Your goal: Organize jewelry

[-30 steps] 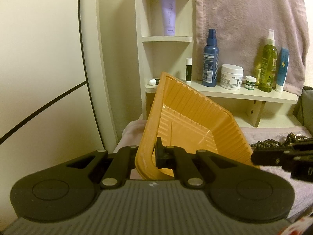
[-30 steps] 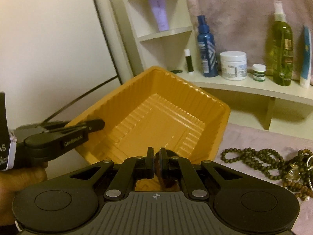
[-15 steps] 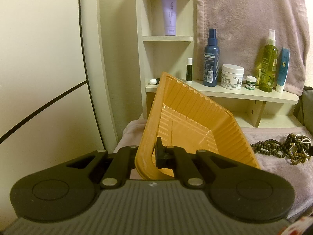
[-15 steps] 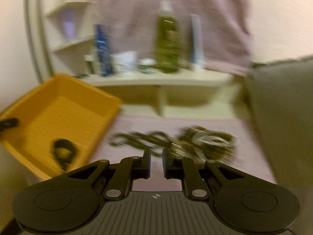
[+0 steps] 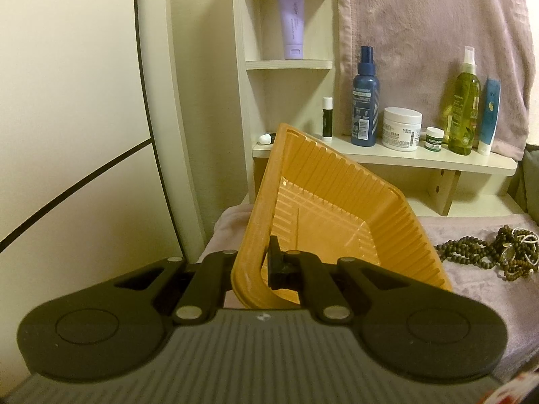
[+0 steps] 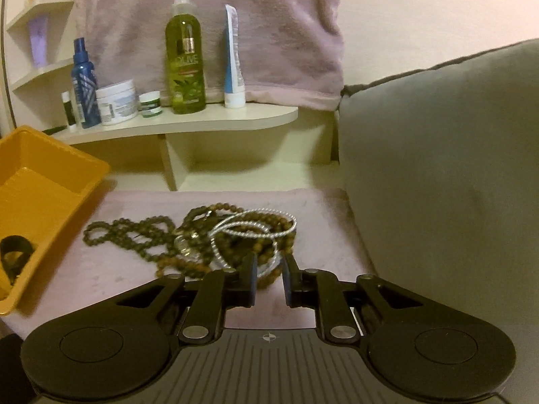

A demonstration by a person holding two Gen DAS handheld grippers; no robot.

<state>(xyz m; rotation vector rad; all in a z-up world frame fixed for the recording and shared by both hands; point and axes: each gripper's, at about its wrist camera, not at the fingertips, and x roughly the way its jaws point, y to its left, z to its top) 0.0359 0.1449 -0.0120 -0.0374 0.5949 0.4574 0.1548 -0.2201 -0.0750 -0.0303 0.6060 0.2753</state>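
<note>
Swinging away from the ribbed orange plastic tray (image 6: pixel 43 181), the right claw (image 6: pixel 268 281) has come over to the tangled pile of brown wooden bead strands and silver coil bangles (image 6: pixel 235 235); a second ago it had a dark ring pinched over the tray, and that dark ring (image 6: pixel 15 249) now lies on the tray floor, well off to its left. Its jaws have just been opening and stand a little apart with nothing pressed between them, though the near edge of the pile sits just ahead of the tips. The left claw (image 5: pixel 266 262) has not budged: it is clamped tight on the near rim of the tray, holding it tipped up off the mauve plush cloth (image 6: pixel 111 269). To do this pick well, I'd say the right claw wants to spread wider and choose a single strand or bangle at the fringe of the heap rather than bite into the knot, since the beads look interlooped and one lift may drag the rest along. Room is tight to the right of the claw, where a grey cushion (image 6: pixel 438 168) rises close by; ahead, a cream shelf (image 6: pixel 202 119) of bottles overhangs. Leftward the cloth is free up to the tray's far rim, which looks the easy route for carrying.
</note>
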